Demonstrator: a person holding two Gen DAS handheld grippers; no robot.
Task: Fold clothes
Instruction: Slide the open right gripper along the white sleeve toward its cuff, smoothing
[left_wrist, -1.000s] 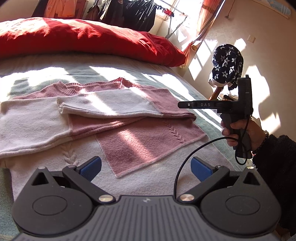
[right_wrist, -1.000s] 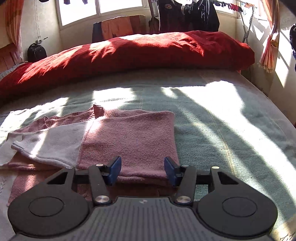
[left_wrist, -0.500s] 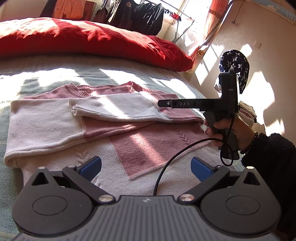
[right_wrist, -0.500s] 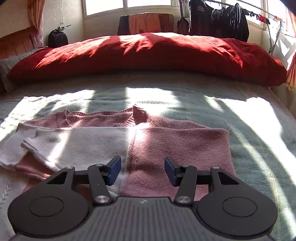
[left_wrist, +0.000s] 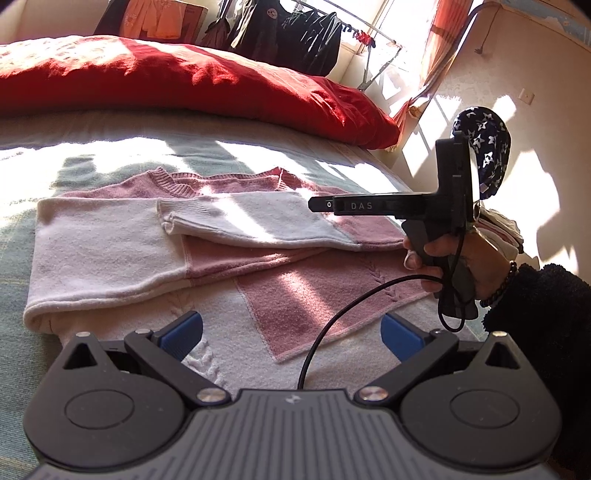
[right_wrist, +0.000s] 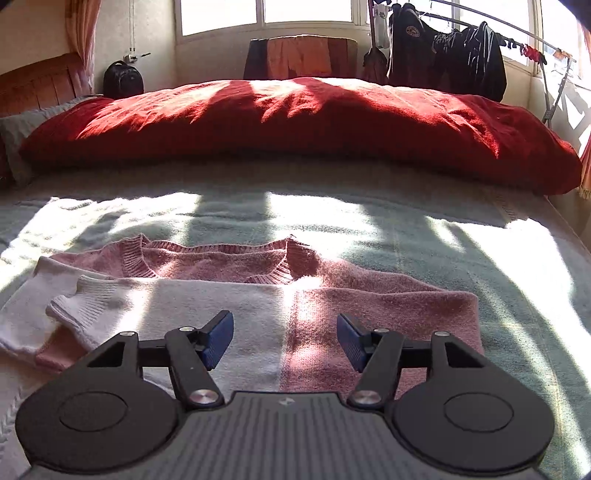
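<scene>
Pink-and-white knitted sweater (left_wrist: 207, 251) lies flat on pale green bedspread (right_wrist: 424, 236), both sleeves folded across the chest, white cuff (right_wrist: 74, 306) toward the left. Right gripper (right_wrist: 285, 341) hovers above the folded sleeve, jaws opening, nothing between them; a hand (left_wrist: 461, 258) holds its grip at the sweater's right edge. Left gripper (left_wrist: 291, 330) spread wide over the near hem, gripping nothing. Long red pillow (right_wrist: 295, 122) across the far side of the bed.
</scene>
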